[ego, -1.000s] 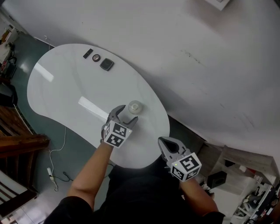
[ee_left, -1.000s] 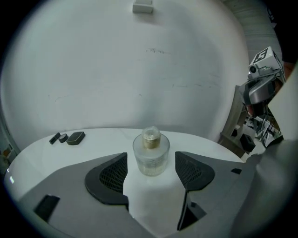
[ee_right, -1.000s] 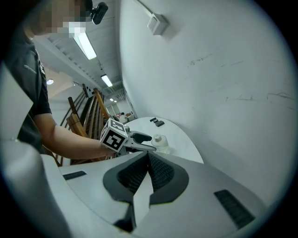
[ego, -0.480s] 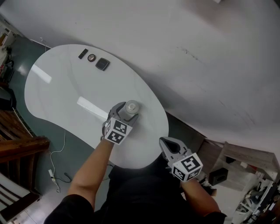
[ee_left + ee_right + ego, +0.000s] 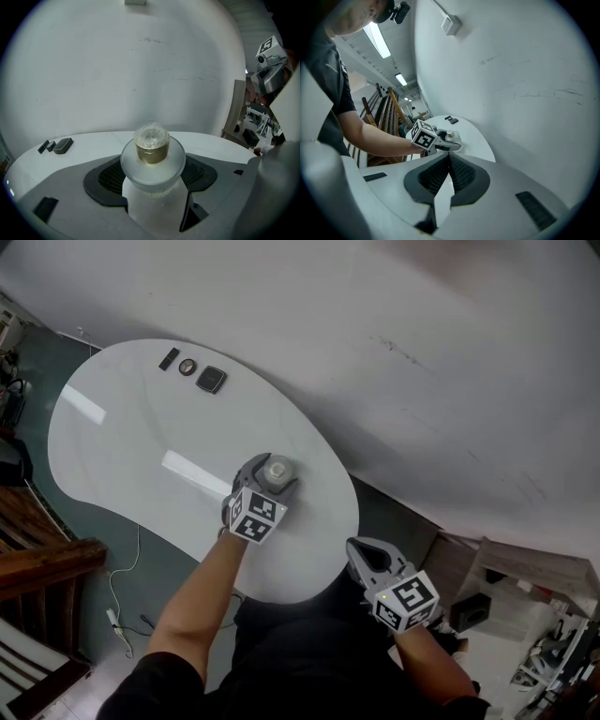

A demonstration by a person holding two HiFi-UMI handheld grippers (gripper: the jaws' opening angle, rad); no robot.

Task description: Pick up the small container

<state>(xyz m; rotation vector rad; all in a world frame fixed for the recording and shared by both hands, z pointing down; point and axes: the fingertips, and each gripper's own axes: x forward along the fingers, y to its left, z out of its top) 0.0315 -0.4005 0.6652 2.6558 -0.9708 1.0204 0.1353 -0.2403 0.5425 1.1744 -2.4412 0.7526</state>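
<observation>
The small container (image 5: 151, 157), a frosted bottle with a gold neck and a clear round cap, stands upright on the white table (image 5: 122, 446). My left gripper (image 5: 152, 180) is around it: the jaws have just been opening wider, and the container stands between them, with a dark gap beside the right pad. From the head view the container (image 5: 277, 468) shows between the left gripper's (image 5: 273, 476) fingers. My right gripper (image 5: 361, 554) hangs off the table's near edge, shut and empty, pads meeting in the right gripper view (image 5: 449, 157). That view also catches the left gripper (image 5: 440, 143) and the container (image 5: 450, 135).
Three small dark items (image 5: 194, 369) lie at the table's far left end, also seen in the left gripper view (image 5: 57, 146). A white wall runs behind the table. Wooden furniture (image 5: 37, 549) and a cable (image 5: 122, 587) are on the floor at left.
The left gripper has moved forward and slightly down, so the container, earlier just beyond its tips, now stands between the jaws. The right gripper has stayed put.
</observation>
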